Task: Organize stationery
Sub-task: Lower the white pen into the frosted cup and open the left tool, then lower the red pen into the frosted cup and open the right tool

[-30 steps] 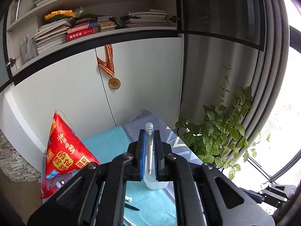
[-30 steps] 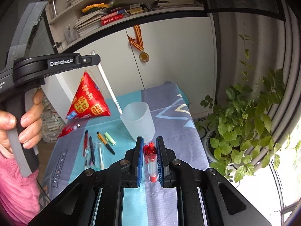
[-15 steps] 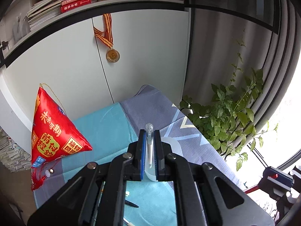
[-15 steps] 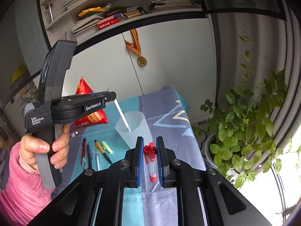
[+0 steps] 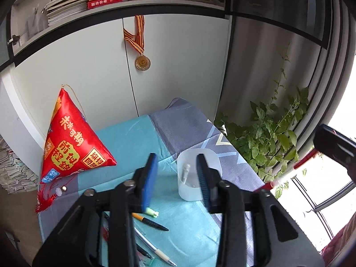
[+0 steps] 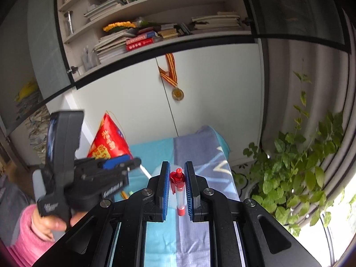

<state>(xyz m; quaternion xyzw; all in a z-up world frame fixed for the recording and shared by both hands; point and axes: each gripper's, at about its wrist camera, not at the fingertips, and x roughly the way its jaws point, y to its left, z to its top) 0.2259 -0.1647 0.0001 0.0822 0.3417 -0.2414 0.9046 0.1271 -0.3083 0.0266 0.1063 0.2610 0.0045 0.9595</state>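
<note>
My left gripper (image 5: 176, 173) is open and empty above a frosted plastic cup (image 5: 195, 191). A clear white pen (image 5: 185, 172) stands inside the cup. Several loose pens (image 5: 153, 223) lie on the cloth below the left fingers. My right gripper (image 6: 176, 183) is shut on a red-capped clear pen (image 6: 179, 191), held above the table. That red pen also shows at the right edge of the left wrist view (image 5: 289, 171). The left gripper shows at the left of the right wrist view (image 6: 120, 163), with the white pen's end (image 6: 144, 171) poking out beyond it.
A teal and grey cloth (image 5: 133, 142) covers the table. A red triangular pouch (image 5: 71, 142) stands at the back left. A leafy plant (image 5: 273, 138) is off the table's right edge. White cabinet doors with a medal (image 5: 142, 62) stand behind.
My left gripper opened and let go of the white pen, which now stands in the cup. The right gripper rose while keeping the red pen.
</note>
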